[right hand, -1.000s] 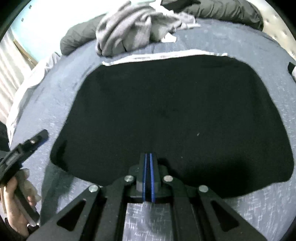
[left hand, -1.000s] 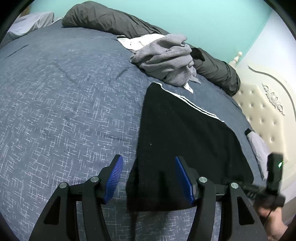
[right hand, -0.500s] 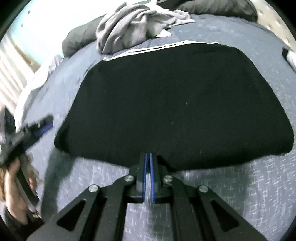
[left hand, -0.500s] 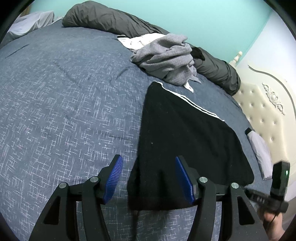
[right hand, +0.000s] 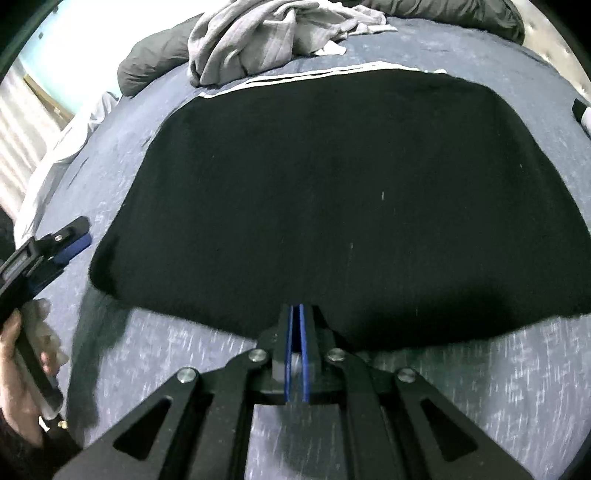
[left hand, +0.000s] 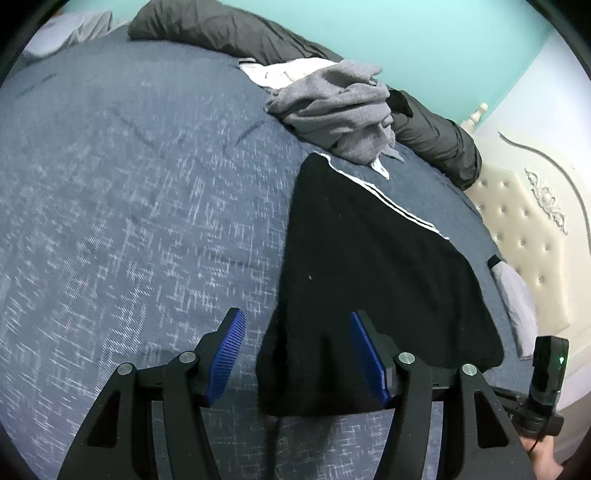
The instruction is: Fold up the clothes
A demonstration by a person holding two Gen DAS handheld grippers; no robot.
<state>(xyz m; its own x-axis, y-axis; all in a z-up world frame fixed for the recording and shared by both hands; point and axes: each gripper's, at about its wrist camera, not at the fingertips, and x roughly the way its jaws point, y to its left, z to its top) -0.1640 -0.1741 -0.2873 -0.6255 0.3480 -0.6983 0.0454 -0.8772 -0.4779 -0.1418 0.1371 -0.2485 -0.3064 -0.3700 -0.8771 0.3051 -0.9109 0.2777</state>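
Directly ahead of both grippers, a black folded knit garment with white side stripes (right hand: 332,192) lies flat on the blue-grey woven bedspread (left hand: 129,221). Its near corner sits between and just beyond the blue pads of the left gripper (left hand: 297,360), whose jaws stand apart with nothing pressed between them; whether the pads touch the cloth cannot be told. The right gripper (right hand: 295,354) has its jaws closed together at the garment's near edge; no cloth is visible between the pads, so it appears to be gripping nothing.

Handling, as judged: the garment is soft, light and limp. It will drape and sag from any single hold, and its layers may slide apart if lifted by one corner. It is not fragile. Take hold at the two near corners, or along the near edge, pinching all layers together; a hold in the middle of the panel would bunch it.

Count:
- Black garment ahead of the grippers: one.
- Crumpled grey garment (left hand: 340,107), beyond the black one's far edge: one pile; a white piece shows beneath it.
- Dark grey rolled duvet (left hand: 221,26) at the far side: one.
- Grippers: two.
- Cream tufted headboard (left hand: 524,236), right of the left gripper: one.
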